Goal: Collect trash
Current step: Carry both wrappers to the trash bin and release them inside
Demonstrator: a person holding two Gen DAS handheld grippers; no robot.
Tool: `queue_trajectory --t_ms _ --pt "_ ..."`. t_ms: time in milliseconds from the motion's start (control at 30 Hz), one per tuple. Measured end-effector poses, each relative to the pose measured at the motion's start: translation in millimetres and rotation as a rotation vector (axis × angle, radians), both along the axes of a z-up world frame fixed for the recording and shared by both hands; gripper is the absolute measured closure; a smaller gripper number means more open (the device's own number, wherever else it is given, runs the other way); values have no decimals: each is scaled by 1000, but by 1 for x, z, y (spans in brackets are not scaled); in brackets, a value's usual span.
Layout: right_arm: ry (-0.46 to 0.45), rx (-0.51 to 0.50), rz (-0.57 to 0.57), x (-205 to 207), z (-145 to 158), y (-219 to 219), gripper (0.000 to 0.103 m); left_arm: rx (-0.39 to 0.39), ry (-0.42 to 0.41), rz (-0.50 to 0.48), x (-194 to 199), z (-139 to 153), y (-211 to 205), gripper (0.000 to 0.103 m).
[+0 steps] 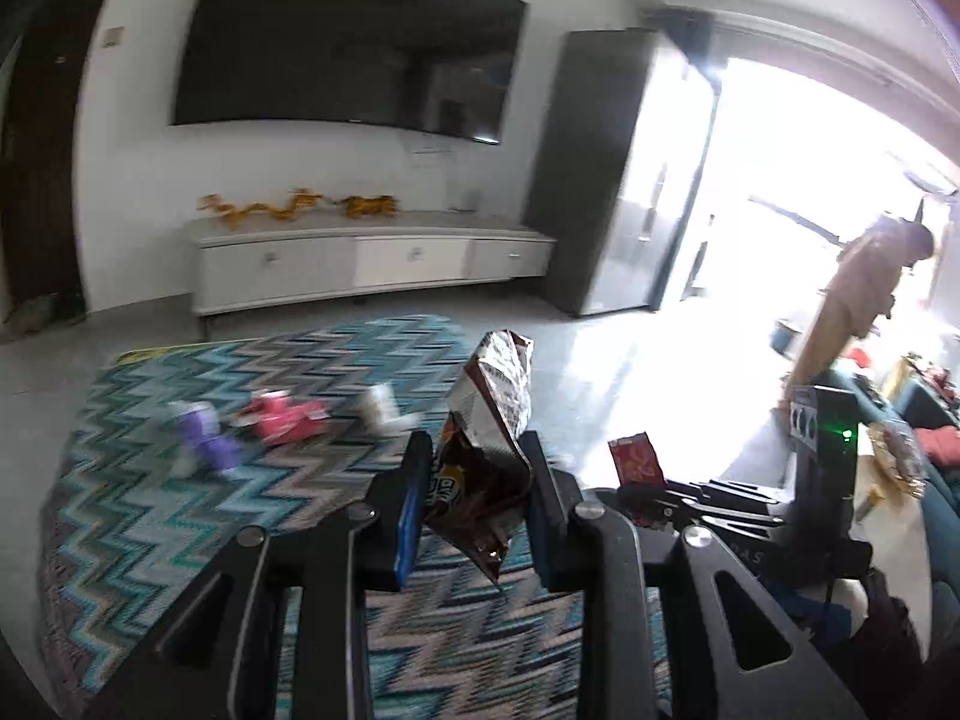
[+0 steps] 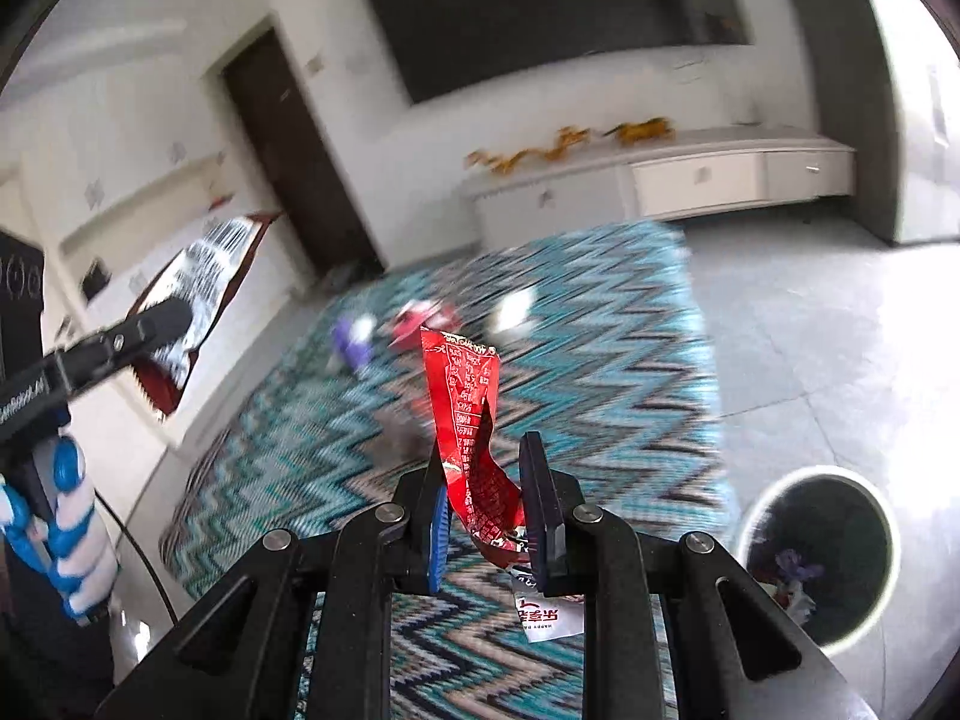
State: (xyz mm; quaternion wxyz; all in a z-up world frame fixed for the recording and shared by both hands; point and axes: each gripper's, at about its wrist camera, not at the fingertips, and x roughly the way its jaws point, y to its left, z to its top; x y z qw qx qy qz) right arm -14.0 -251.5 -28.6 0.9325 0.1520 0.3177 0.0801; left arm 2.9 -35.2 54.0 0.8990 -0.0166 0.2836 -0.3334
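My left gripper [image 1: 477, 462] is shut on a brown and silver snack bag [image 1: 489, 420], held above the zigzag rug [image 1: 150, 510]. My right gripper [image 2: 486, 480] is shut on a red wrapper [image 2: 471, 420], also above the rug [image 2: 630, 390]. The red wrapper also shows at the right of the left wrist view [image 1: 636, 459]. The brown bag shows at the left of the right wrist view [image 2: 198, 300]. A purple wrapper [image 1: 204, 438], a pink wrapper [image 1: 285, 417] and a white piece [image 1: 381, 405] lie on the rug. A round bin [image 2: 819, 552] stands at my lower right, holding some trash.
A white TV cabinet [image 1: 372, 258] with a yellow decoration [image 1: 294, 207] stands along the far wall under a wall TV [image 1: 354, 42]. A dark door [image 2: 300, 150] is at the left. A person [image 1: 864, 288] stands by the bright balcony opening. A sofa [image 1: 936, 450] is at the right.
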Motion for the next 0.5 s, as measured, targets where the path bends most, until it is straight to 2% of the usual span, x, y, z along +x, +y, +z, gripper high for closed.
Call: queue_trajectory --t_ms 233,367,500 --pt "-20 49 -228 -40 2 -84 81 -20 68 -171 2 7 -99 76" --pt "-25 89 -332 -54 -6 -123 80 33 82 -246 0 0 -157 76" --pt "-6 153 -412 -58 -28 -156 80 109 110 -308 2 -20 -214 76"
